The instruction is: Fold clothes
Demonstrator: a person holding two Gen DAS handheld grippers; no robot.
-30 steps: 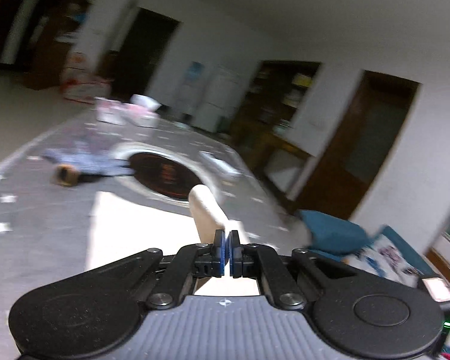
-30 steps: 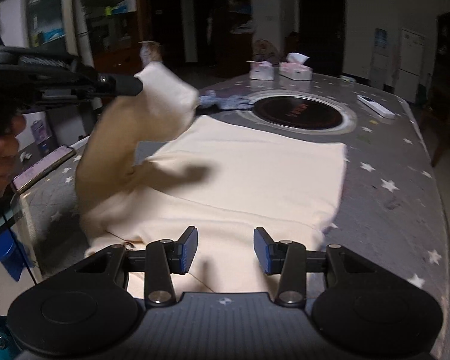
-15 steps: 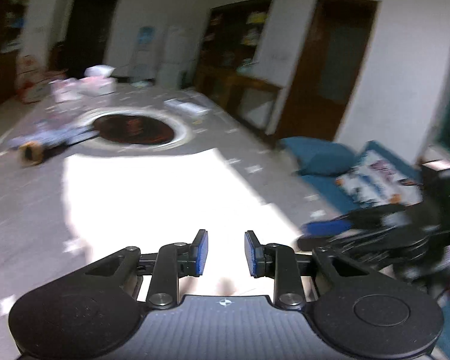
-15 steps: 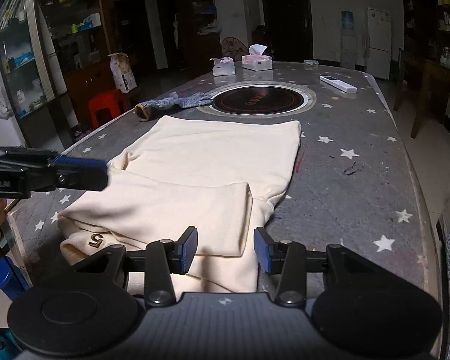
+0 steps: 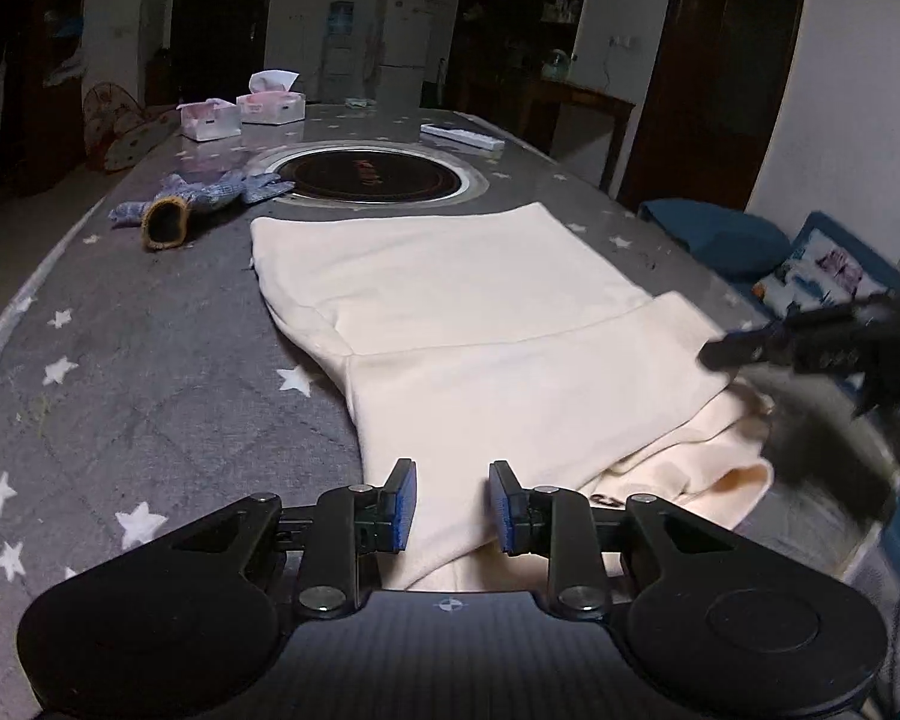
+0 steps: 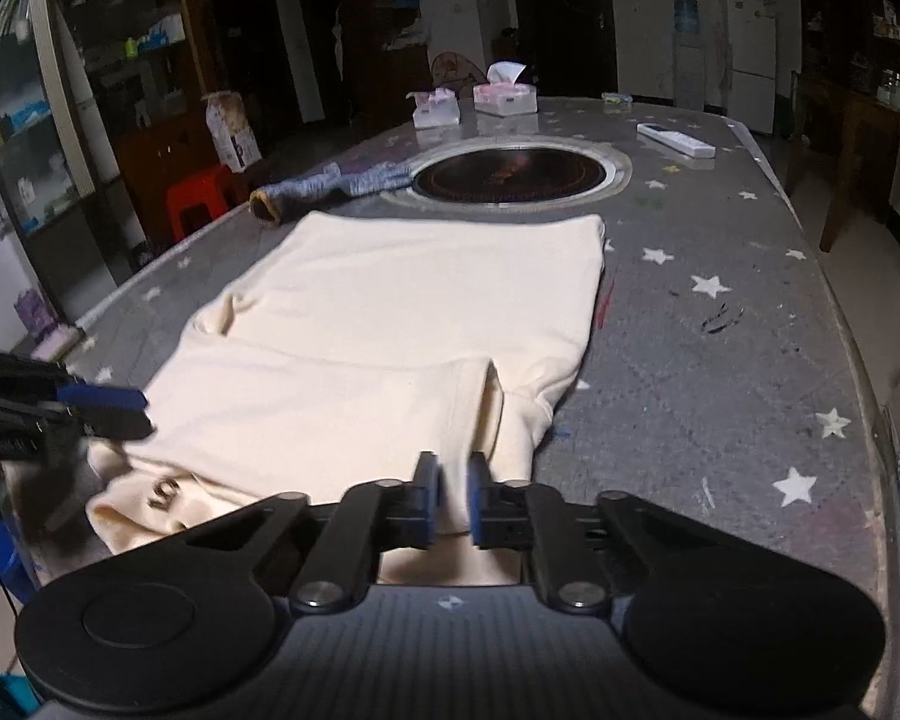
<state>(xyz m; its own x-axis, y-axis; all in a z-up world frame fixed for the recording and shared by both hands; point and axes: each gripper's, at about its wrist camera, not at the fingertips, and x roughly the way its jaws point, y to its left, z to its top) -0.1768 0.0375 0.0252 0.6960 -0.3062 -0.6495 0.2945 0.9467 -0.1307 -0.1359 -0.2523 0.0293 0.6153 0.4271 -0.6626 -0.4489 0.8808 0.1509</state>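
A cream garment (image 5: pixel 480 312) lies flat on the star-patterned table (image 5: pixel 120 360), one sleeve folded across its near part. My left gripper (image 5: pixel 452 504) hovers open over the garment's near left edge, nothing between its fingers. In the right wrist view the garment (image 6: pixel 390 312) shows a dark "5" mark (image 6: pixel 165 489) at its near left corner. My right gripper (image 6: pixel 455 498) sits over the near edge by the folded sleeve's end, jaws drawn almost together with cream cloth in the narrow gap. Each gripper shows in the other's view: right gripper (image 5: pixel 726 351), left gripper (image 6: pixel 90 408).
A round black hob (image 5: pixel 369 174) is set in the table beyond the garment. A blue-grey knitted piece (image 5: pixel 210 198) lies at the far left. Two tissue boxes (image 5: pixel 270 105) and a white remote (image 5: pixel 462 137) sit at the far end. A red stool (image 6: pixel 201 198) stands beside the table.
My left gripper carried the sleeve across, let go of it and pulled back open. The sleeve now lies flat. My right gripper's jaws have closed from wide open to a narrow gap.
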